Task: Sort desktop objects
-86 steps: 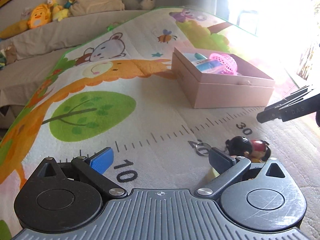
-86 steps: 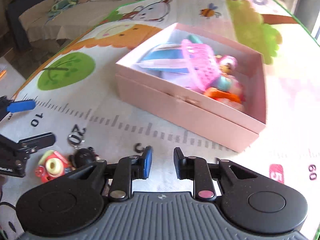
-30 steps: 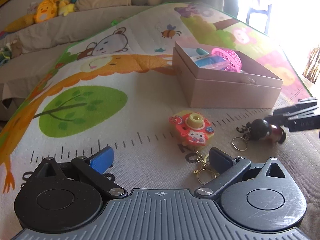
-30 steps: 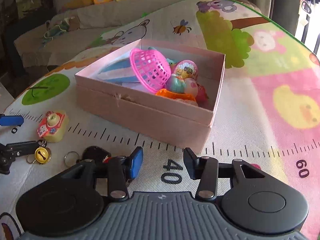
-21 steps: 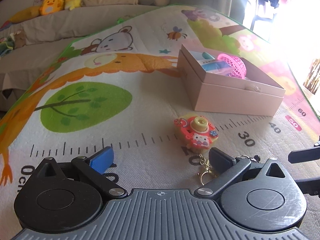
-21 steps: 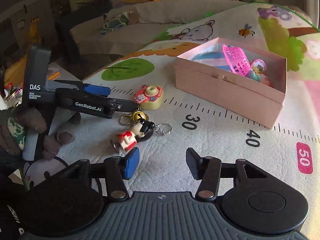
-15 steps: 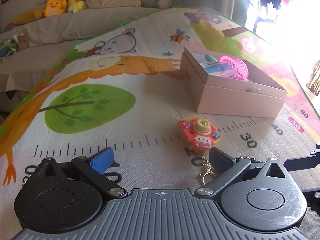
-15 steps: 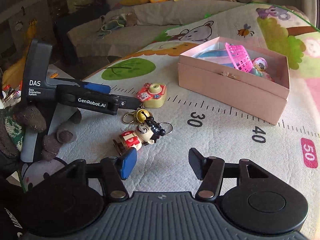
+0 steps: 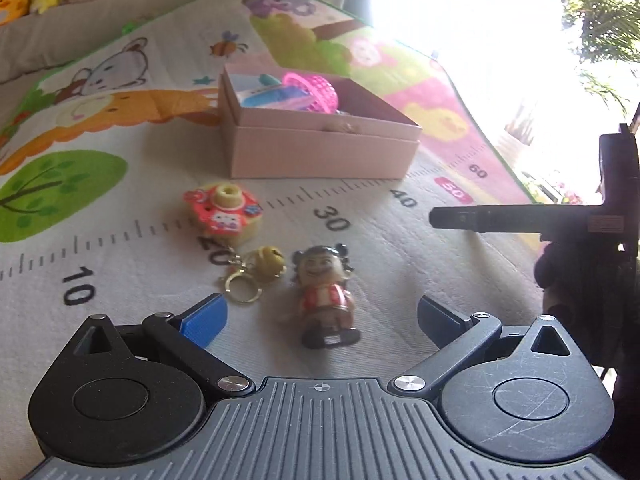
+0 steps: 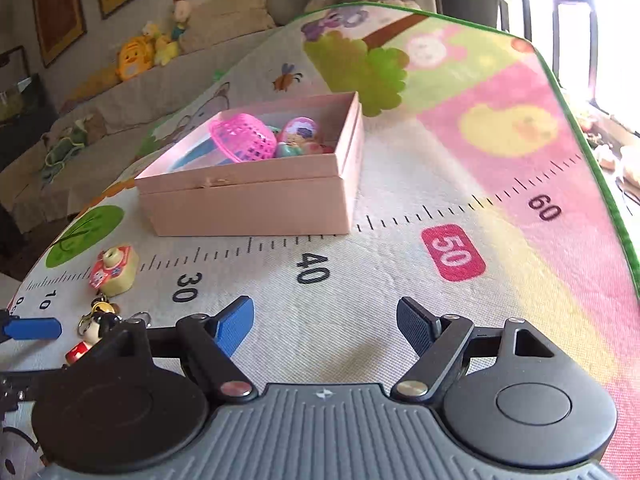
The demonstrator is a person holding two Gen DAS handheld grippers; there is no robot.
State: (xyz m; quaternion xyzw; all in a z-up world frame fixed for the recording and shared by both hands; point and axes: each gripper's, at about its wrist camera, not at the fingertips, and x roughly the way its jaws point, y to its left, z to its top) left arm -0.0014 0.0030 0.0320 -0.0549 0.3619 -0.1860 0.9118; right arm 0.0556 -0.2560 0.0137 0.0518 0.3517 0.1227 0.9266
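A doll keychain [image 9: 326, 298] with black hair and a red top lies on the play mat between the open fingers of my left gripper [image 9: 320, 316]; it also shows in the right wrist view [image 10: 90, 336]. A red-and-yellow toy camera keychain [image 9: 224, 210] with a gold bell [image 9: 270, 266] lies just beyond it. The pink box [image 9: 316, 152] holds a pink basket [image 9: 316, 90] and several toys. My right gripper [image 10: 325, 326] is open and empty over the mat, right of the doll, facing the pink box [image 10: 248, 196].
The right gripper's body [image 9: 520, 220] reaches in from the right in the left wrist view. The mat's green edge [image 10: 592, 152] runs along the right. A sofa with plush toys [image 10: 136, 56] stands behind the mat.
My left gripper has swung right and now straddles the doll keychain. My right gripper has opened wider and turned right, so the doll now sits at its far left.
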